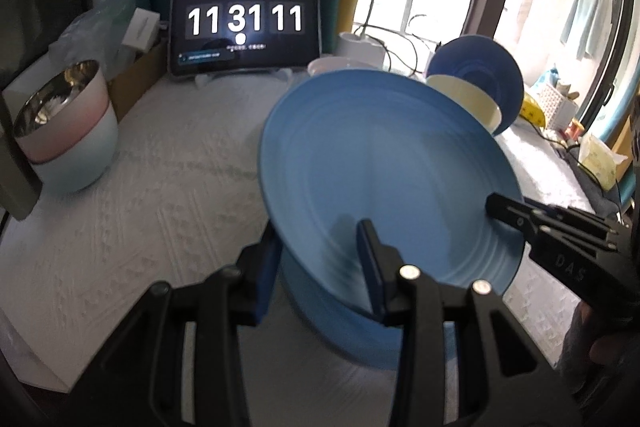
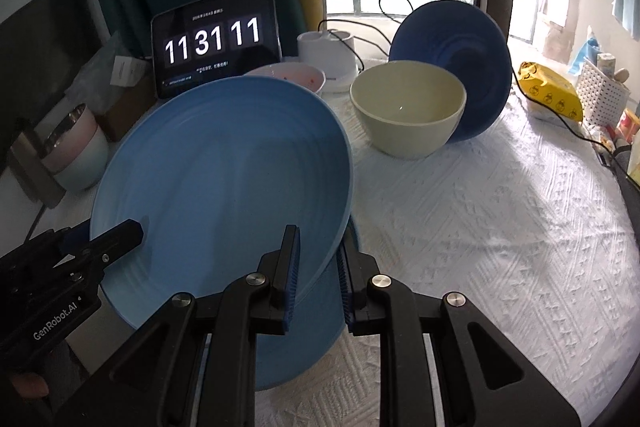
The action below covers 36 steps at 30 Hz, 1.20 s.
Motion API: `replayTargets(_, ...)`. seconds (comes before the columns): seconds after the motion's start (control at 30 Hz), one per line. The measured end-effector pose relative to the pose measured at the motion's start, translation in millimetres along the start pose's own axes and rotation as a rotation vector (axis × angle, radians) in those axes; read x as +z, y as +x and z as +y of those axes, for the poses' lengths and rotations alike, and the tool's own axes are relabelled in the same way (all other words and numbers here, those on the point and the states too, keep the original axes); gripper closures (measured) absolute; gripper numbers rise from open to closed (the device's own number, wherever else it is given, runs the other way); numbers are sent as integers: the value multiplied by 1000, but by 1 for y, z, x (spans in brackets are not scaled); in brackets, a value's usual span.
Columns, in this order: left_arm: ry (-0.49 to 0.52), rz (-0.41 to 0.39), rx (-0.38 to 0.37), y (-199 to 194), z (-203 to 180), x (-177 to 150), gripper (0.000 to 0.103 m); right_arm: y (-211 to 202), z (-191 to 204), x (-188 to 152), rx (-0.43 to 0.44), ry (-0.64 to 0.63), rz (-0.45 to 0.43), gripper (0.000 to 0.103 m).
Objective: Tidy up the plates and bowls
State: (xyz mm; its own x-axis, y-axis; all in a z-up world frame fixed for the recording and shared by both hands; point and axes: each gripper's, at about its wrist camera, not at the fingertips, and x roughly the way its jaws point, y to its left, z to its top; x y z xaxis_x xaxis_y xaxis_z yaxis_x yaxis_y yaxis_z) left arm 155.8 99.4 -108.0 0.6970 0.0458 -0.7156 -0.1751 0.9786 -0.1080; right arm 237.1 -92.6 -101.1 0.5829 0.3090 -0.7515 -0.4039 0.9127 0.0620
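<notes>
Left claw (image 1: 320, 267) and right claw (image 2: 316, 267) each straddle something between parted pads, facing one another.

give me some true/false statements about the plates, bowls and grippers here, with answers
1. Both grippers grip the light blue plate. True: the left gripper and the right gripper each straddle its rim.
2. The light blue plate lies flat on the table. False: it is tilted, held up.
3. The dark blue plate leans up behind the cream bowl. True.
4. The cream bowl is upside down. False: it stands upright, opening up.
5. The tablet reads 11 31 11. True.
6. The pink and white bowl sits inside the cream bowl. False: it stands far to the left.
</notes>
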Motion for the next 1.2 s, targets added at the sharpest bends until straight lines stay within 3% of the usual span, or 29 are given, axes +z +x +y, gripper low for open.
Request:
replayTargets(0.53, 52, 94, 48, 18, -1, -20, 63, 17, 0, -19, 12, 13, 101, 83)
replayTargets(0.87, 47, 57, 82, 8, 5, -18, 60, 17, -1, -20, 19, 0, 116, 83)
replayTargets(1.2, 47, 82, 92, 13, 9, -24, 59, 0, 9, -27, 8, -79, 113, 78)
